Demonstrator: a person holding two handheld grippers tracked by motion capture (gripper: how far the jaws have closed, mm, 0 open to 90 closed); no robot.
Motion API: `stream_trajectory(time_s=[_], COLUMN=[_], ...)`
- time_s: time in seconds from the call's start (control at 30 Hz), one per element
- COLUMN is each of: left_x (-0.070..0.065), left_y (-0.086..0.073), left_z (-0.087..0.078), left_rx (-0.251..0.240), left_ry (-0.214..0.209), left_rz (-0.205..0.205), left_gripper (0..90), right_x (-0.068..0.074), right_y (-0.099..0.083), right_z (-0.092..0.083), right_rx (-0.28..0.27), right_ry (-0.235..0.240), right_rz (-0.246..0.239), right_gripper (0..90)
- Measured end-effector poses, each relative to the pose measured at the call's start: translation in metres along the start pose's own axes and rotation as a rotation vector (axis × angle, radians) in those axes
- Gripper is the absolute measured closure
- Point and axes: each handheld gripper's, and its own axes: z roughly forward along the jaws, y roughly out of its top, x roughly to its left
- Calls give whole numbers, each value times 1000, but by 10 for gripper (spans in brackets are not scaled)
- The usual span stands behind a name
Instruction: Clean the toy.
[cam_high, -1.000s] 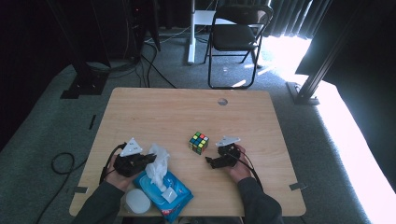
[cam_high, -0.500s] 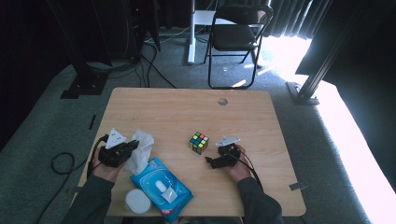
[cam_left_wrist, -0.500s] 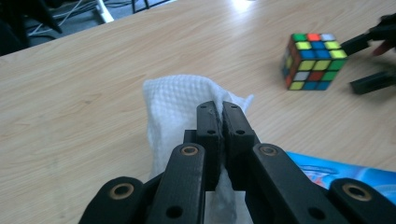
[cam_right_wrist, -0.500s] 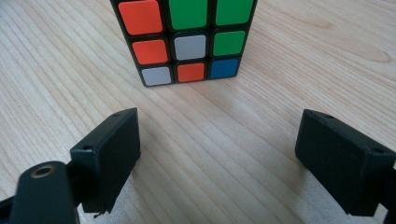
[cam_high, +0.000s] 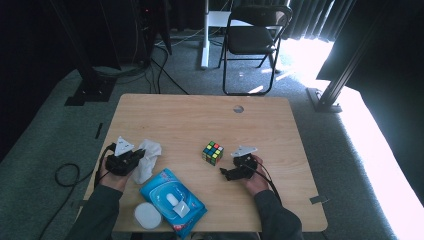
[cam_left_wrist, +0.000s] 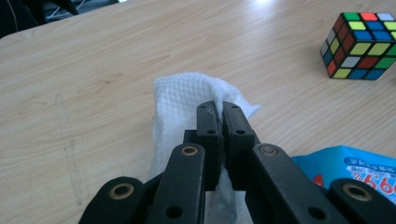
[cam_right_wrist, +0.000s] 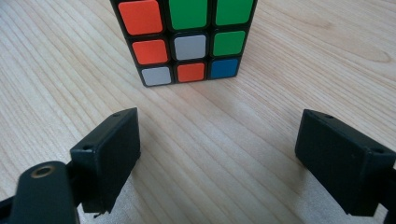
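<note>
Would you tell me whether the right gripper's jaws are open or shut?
Open: in the right gripper view the right gripper shows its two black jaws standing wide apart over bare table, with the puzzle cube ahead, untouched.

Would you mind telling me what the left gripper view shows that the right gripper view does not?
Left gripper view alone: the left gripper shut on a white wipe, with the blue wipes pack at the lower right. Right gripper view alone: the right gripper with its jaws wide apart and nothing between them. Both: the puzzle cube standing on the wooden table.
</note>
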Motion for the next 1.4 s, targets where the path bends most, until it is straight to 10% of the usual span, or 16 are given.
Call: stream_trajectory(time_s=[0.33,0.53,0.8,1.4], left_x=[-31,-42,-42,-36], left_y=[14,5,-12,-19], left_z=[-14,-14,3,17], left_rx=[-68,-30,96,146], left_ry=[-202,-294,-333,-332], left_rz=[-18,-43,-21,-32], left_gripper=[873,870,850,543], right_x=[0,0,0,0], right_y=[0,0,0,0], right_z=[0,0,0,0], right_rx=[0,0,-1,-1], right_ry=[0,0,0,0], right_rz=[0,1,2,1], right_gripper=[139,139,139,139])
